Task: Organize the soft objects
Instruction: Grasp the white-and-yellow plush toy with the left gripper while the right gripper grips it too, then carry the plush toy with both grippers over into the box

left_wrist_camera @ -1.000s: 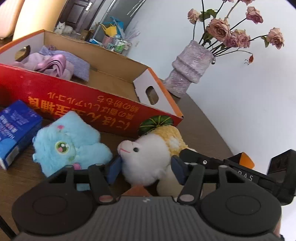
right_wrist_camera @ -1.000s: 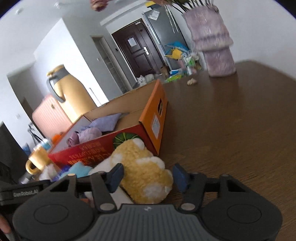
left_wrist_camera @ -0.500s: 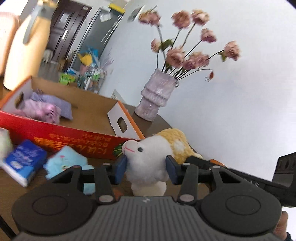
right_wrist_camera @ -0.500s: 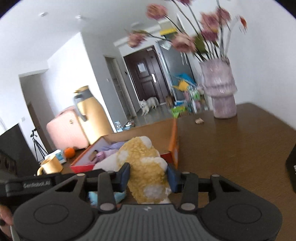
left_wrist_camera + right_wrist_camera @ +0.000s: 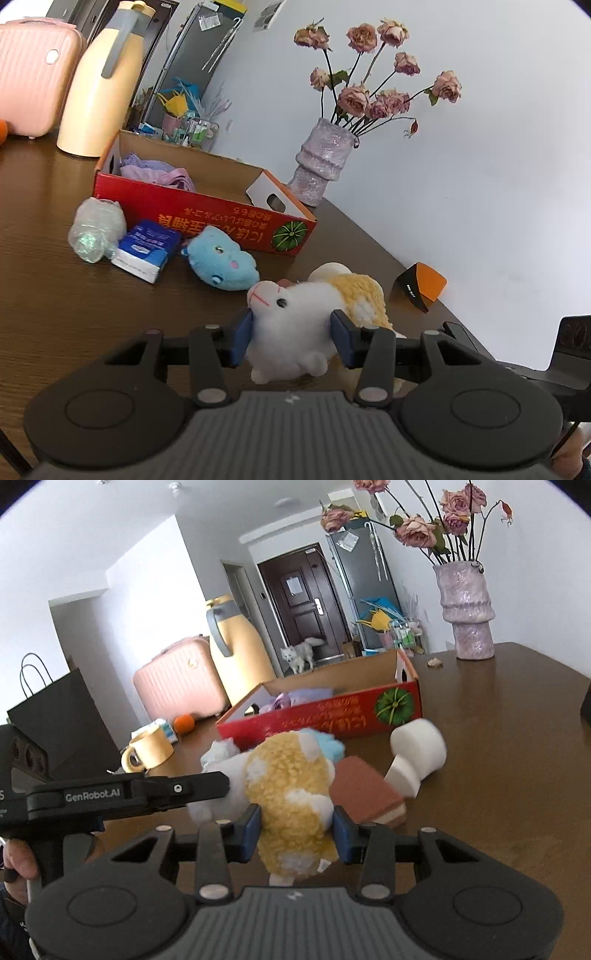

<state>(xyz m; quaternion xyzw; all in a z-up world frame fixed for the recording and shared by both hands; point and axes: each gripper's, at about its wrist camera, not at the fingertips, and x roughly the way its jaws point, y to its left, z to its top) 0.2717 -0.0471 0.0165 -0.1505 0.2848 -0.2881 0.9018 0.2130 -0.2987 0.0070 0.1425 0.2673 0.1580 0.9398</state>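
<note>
Both wrist cams close behind own fingers, angled down over table (image 5: pixel 55 295); shared: plush sheep (image 5: pixel 295 332), red box (image 5: pixel 332 716).

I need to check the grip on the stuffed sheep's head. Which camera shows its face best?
The left wrist view: the stuffed sheep faces the lens, eye and pink mouth clear, head pinched in the left gripper. The right wrist view shows only its blurred yellow back, in the right gripper.
</note>
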